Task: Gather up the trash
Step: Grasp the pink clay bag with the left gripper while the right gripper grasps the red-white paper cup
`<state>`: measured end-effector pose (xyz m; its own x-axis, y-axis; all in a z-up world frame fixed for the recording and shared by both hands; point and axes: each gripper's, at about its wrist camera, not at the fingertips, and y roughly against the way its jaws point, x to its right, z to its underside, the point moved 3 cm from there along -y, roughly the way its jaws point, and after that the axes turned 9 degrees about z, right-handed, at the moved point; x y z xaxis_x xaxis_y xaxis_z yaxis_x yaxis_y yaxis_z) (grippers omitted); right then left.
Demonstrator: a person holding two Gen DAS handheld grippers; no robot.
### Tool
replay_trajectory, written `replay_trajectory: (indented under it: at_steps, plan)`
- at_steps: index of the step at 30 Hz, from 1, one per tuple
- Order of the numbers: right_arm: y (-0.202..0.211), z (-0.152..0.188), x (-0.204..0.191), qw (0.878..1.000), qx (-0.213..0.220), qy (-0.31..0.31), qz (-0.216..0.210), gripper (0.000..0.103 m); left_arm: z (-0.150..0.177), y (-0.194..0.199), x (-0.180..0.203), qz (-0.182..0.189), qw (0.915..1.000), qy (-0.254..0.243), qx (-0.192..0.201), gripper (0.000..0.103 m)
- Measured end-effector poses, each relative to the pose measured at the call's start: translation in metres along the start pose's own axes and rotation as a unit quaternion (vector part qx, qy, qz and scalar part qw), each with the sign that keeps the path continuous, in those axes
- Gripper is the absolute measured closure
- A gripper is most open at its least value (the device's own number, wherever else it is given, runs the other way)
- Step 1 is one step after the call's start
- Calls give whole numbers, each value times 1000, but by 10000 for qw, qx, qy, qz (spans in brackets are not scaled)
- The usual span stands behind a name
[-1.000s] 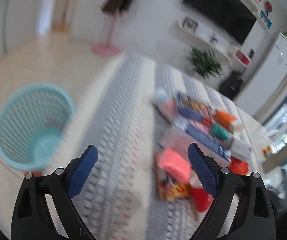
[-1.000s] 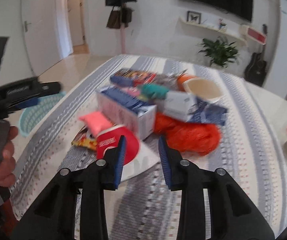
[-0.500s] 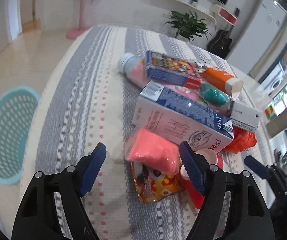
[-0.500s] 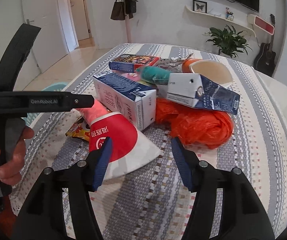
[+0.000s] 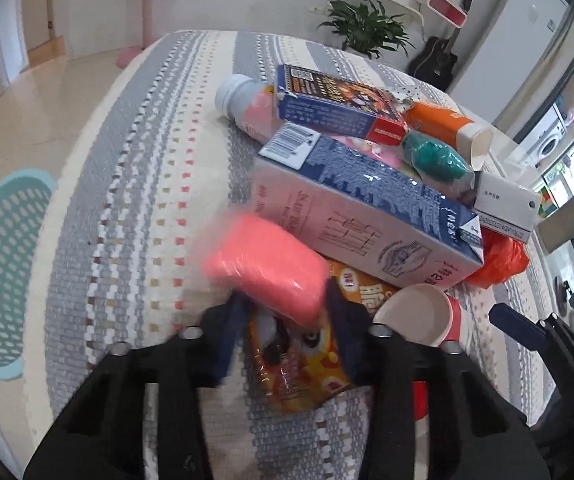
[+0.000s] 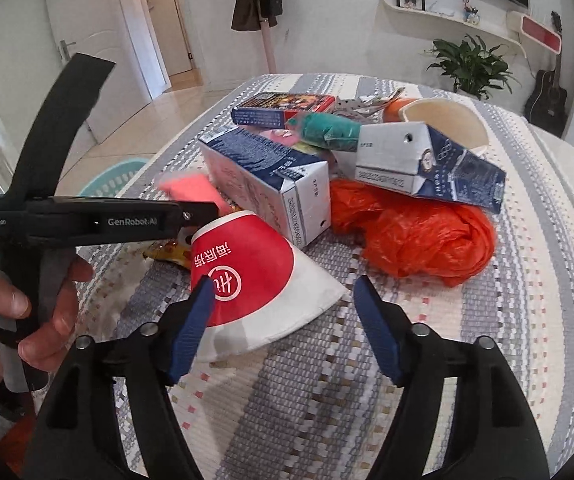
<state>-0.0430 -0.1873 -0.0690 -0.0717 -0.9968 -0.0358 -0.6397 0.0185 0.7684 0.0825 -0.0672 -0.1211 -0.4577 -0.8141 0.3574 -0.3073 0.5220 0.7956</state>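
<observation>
While the left gripper is pressed around the pink packet, trash pile at table centre, right gripper held wide and empty beside red paper cup, bare striped cloth at three o'clock, teal basket seen past nine o'clock edge.

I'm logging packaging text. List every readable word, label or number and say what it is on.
"GenRobot.AI": left tool, on its side.
"Data Acquisition System": same tool; small, uncertain.
Red paper cup: white Chinese characters and round logo.
Milk cartons: printing and date codes too small.
Snack box: blurred.
</observation>
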Motion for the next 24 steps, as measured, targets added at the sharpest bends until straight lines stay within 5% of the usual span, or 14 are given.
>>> replay_trajectory:
  at_steps: [1,2,17,21,24]
  plan:
    - [-3,-1,0,10000,-22,-2,-3,32,0,0,-3,-24,10000,35,-13,88]
    - [-6,-3,-1,10000,-52,-6,-9,32,0,0,-6,-29,10000,79,-7,91]
    - [-42,-15,-10,9943,-568,-448,-778,28,5,30,-12,165,9986,230,449,93]
    - [-32,-19,-19,9962,-410,-332,-686,58,10,28,-25,428,9976,514,150,91]
    - [-26,-23,-26,9965,-372,-271,-700,70,10,38,-37,490,9959,726,226,64]
